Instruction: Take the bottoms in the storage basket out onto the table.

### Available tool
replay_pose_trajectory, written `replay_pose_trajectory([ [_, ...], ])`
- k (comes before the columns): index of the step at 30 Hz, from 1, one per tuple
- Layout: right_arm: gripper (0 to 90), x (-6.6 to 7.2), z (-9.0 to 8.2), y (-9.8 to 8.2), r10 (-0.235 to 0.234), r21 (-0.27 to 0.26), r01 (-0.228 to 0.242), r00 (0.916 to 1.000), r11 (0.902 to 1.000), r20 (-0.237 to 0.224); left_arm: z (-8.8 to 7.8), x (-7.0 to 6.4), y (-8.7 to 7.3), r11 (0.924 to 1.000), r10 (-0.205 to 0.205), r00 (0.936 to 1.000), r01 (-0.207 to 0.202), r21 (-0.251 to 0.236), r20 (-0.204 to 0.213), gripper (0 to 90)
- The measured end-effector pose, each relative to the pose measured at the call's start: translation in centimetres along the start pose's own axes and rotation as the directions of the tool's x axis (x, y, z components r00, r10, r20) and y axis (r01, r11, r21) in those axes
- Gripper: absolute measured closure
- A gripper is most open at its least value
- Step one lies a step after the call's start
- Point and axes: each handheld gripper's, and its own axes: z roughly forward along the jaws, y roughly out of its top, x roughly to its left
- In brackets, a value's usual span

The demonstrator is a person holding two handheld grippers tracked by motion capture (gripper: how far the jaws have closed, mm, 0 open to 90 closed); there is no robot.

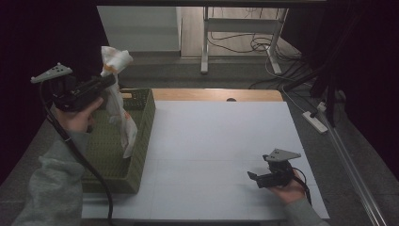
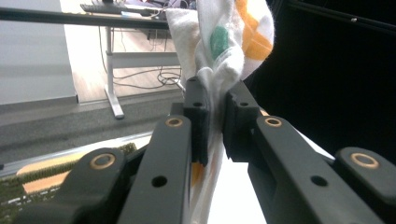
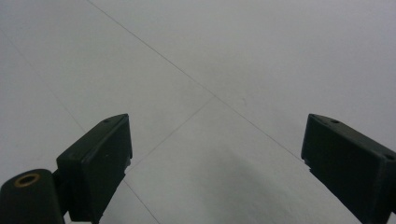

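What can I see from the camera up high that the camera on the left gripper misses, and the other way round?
High view: the whole green basket, the white table, and the right gripper resting open near the table's right corner, with the cloth's lower end hanging into the basket. Left gripper view: close up, the black pads pinching the fabric, and a green patch on it. Both: the left gripper shut on the white and orange cloth, and desk legs with cables behind.
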Motion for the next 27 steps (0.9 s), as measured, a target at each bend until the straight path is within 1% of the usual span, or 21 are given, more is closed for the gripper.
replay_pose_trajectory([
  [11, 8.9, 0.0, 0.1, 0.0, 0.001, 0.003, -0.001, 1.0, 1.0, 0.001, -1.0, -1.1, 2.2, 0.9985, 0.019, 0.9998, -0.019, -0.051, 0.003, 81.4],
  [14, 8.9, 0.0, 0.1, 0.0, 0.003, 0.003, -0.003, 1.0, 1.0, -0.001, -1.0, -1.4, 2.5, 0.998, 0.028, 0.9996, -0.027, -0.057, 0.009, 81.4],
  [22, 8.9, 0.0, 0.2, 0.0, 0.005, 0.006, -0.005, 1.0, 1.0, 0.0, -1.2, -2.1, 3.4, 0.9963, 0.032, 0.9992, -0.03, -0.081, 0.025, 81.4],
  [27, 8.9, 0.0, 0.1, 0.0, 0.005, 0.01, -0.005, 1.0, 0.9999, 0.001, -0.8, -2.7, 3.6, 0.9954, 0.036, 0.9985, -0.032, -0.09, 0.04, 81.4],
])
